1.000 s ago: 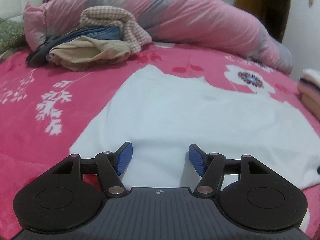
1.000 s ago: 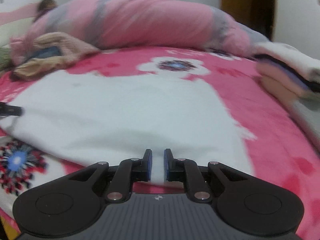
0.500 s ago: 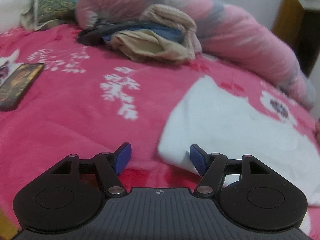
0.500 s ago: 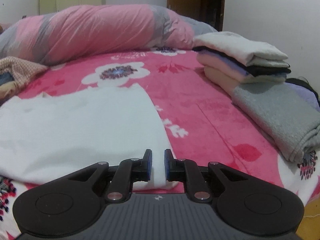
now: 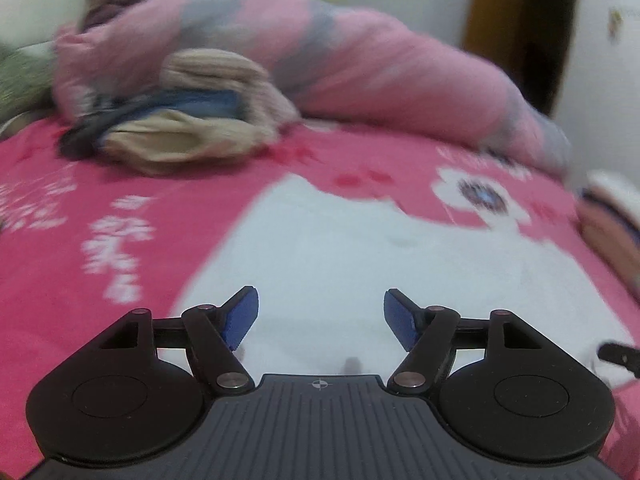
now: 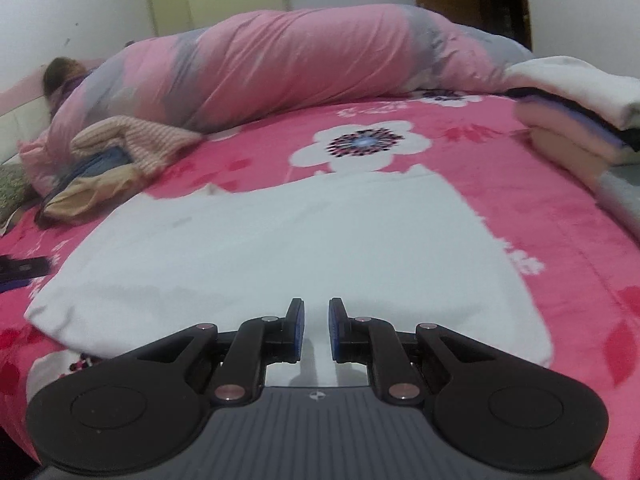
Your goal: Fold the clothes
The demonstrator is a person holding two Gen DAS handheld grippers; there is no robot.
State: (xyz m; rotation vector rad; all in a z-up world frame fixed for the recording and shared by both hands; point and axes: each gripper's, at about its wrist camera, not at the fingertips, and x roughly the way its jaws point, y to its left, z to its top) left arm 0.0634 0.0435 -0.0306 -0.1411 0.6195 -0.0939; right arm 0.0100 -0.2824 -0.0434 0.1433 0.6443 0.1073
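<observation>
A: How do our grippers stand?

B: Our left gripper point(image 5: 320, 316) is spread wide, its blue pads point(image 5: 240, 316) well apart and holding nothing; it hangs over the near left part of the white shirt point(image 5: 360, 264). Whether the pads touch the cloth we cannot tell, as that view is blurred.

A: And the right?

B: Our right gripper point(image 6: 316, 330) is nearly closed, with a narrow slit left between the pads. It sits at the shirt's near edge point(image 6: 280, 248). We cannot tell whether cloth is pinched in that slit.

A: Where does the shirt lie?

B: Flat on the pink bedspread point(image 6: 540, 200), a fleecy cover printed with white flowers. The shirt looks smooth and thin, roughly rectangular, its far edge notched.

A: What else do we see?

B: A long, puffy pink and grey quilt point(image 6: 300, 68) across the back, a rumpled heap point(image 5: 180, 128) of beige, blue and knitted clothes at its left end, and a neat folded stack point(image 6: 580, 120) on the right.
</observation>
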